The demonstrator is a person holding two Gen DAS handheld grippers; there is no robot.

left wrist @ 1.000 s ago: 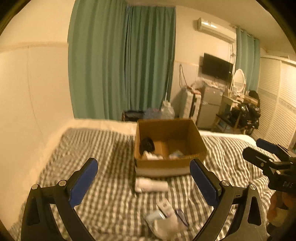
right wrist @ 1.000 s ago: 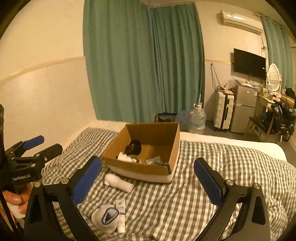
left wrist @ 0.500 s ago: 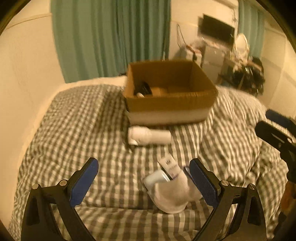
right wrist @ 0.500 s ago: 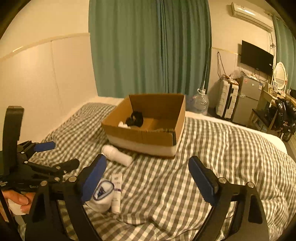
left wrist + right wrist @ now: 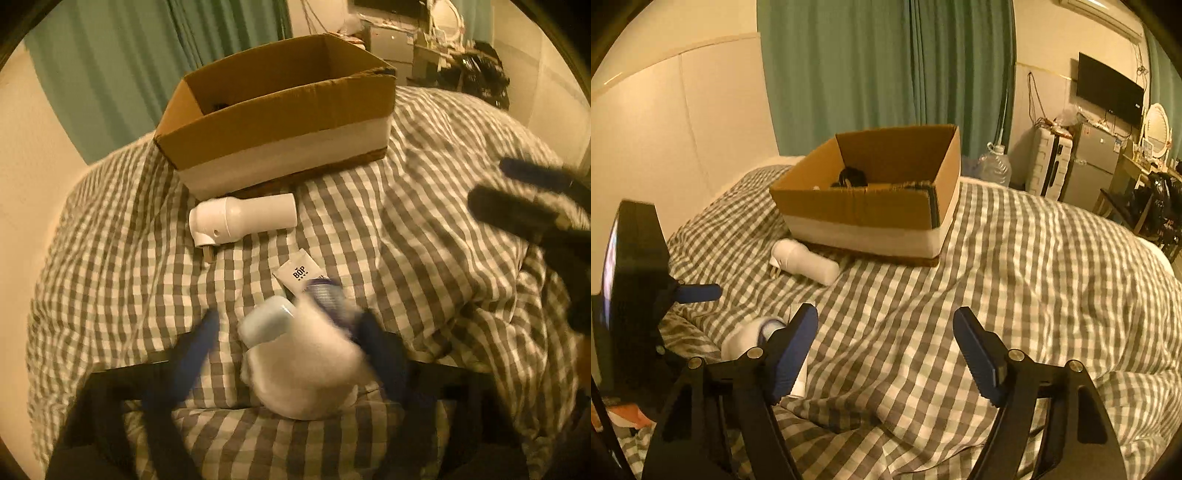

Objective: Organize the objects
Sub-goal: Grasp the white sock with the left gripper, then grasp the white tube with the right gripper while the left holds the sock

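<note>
A cardboard box (image 5: 280, 122) stands on the checked bed cover; it also shows in the right wrist view (image 5: 871, 210) with a black item inside. A white plug-in device (image 5: 240, 219) lies in front of it, also in the right wrist view (image 5: 803, 262). A white sock (image 5: 303, 369) with a pale blue case (image 5: 266, 325) and a white tube (image 5: 299, 275) lies between the fingers of my open left gripper (image 5: 291, 343), which is blurred. My right gripper (image 5: 886, 347) is open and empty above the cover.
The bed cover (image 5: 1015, 277) stretches right with folds. Teal curtains (image 5: 886, 74) hang behind. A water jug (image 5: 995, 168), suitcase and fridge (image 5: 1093, 166) stand beyond the bed. The left gripper's body (image 5: 631, 288) fills the left edge of the right wrist view.
My left gripper has dropped down and forward so its fingers straddle the white sock. My right gripper has lowered a little toward the cover.
</note>
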